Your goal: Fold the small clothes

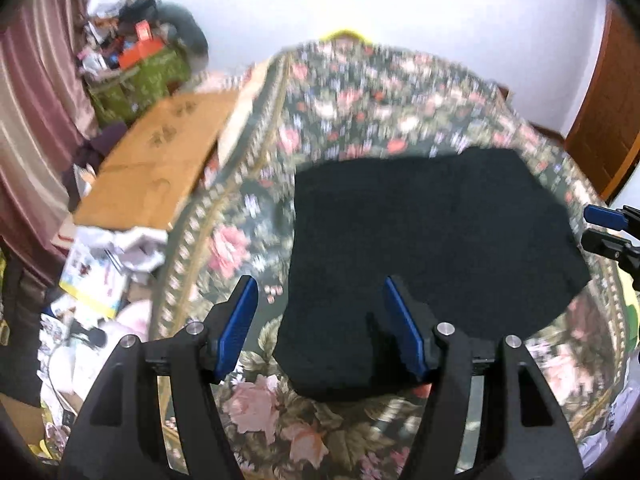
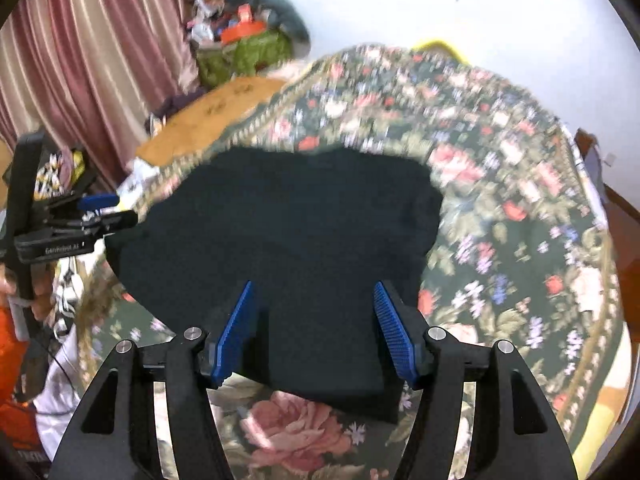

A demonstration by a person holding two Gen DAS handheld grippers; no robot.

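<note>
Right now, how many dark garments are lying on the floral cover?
1. One black garment lies spread flat on the floral cover, ahead of both open claws, left claw and right claw. Another piece folded beneath it could be hidden; the pictures cannot show that.

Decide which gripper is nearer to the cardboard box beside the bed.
Left. The left gripper hangs over the black garment's side facing the cardboard box; the right gripper is over its far side.

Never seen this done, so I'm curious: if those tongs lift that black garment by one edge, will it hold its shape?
Probably not. The black garment lies limp and flat on the floral bedspread, so it would likely droop. Being thin fabric, it likely weighs little.
</note>
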